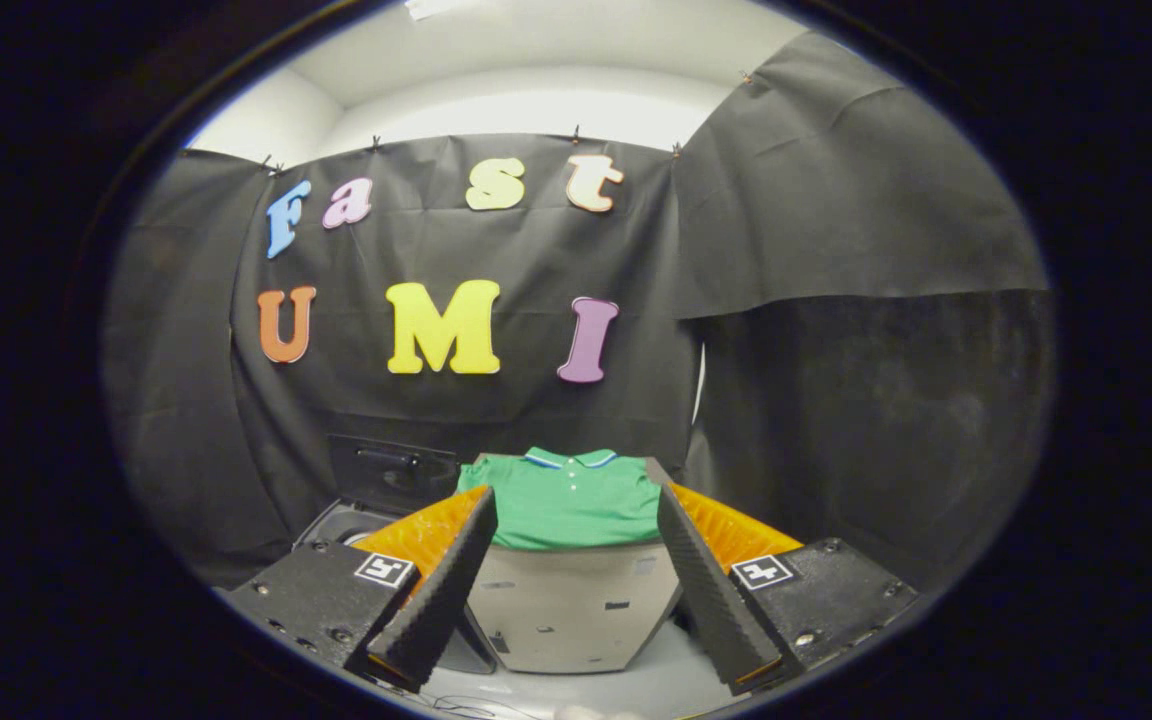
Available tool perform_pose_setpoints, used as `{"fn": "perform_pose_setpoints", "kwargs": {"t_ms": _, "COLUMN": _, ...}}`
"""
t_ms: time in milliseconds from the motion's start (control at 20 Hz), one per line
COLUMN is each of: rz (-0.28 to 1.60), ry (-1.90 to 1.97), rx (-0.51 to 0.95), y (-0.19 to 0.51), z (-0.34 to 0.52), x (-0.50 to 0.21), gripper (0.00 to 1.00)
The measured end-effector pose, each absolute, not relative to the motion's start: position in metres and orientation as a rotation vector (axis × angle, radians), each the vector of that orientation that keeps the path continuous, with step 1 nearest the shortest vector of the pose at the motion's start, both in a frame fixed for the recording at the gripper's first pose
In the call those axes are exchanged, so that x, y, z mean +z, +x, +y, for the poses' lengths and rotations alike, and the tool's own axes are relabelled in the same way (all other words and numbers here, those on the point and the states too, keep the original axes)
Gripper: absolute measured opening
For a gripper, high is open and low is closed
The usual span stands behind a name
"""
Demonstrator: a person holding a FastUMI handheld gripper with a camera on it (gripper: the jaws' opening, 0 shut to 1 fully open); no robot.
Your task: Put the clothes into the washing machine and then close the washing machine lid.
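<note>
Black cloth all round as booth wall, pale ceiling above. Ahead, a pale box-like stand (566, 610) carrying a folded green polo shirt (568, 500), collar toward the wall, front hem draped over the stand's near edge; laid flat and squared up, presumably so a grasp at that overhanging edge comes easily. To the left of the stand and lower, a dark washing machine (376, 495), lid (391, 470) raised against the wall (opening left ready to receive the shirt, by the look of it); drum mostly hidden behind the left finger. Gripper (571, 575) held level and short of the stand, fingers (441, 585) spread wide, nothing between them, shirt framed beyond the tips. Task judged barely begun: shirt not yet taken, lid still up. Next likely need: a forward reach to pinch the near hem.
</note>
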State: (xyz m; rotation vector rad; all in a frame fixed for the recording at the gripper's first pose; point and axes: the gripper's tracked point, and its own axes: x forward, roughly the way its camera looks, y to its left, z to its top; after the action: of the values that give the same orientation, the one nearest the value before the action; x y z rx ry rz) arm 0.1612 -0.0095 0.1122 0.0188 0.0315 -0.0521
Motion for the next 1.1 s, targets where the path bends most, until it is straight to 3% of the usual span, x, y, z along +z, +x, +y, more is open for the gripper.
{"fn": "perform_pose_setpoints", "kwargs": {"t_ms": 450, "rz": 0.110, "ry": 0.036, "rx": -0.001, "y": 0.298, "z": -0.019, "x": 0.144, "gripper": 1.00}}
{"fn": "perform_pose_setpoints", "kwargs": {"t_ms": 1100, "rz": 0.462, "ry": 0.012, "rx": 0.032, "y": 0.455, "z": -0.018, "x": 0.060, "gripper": 1.00}}
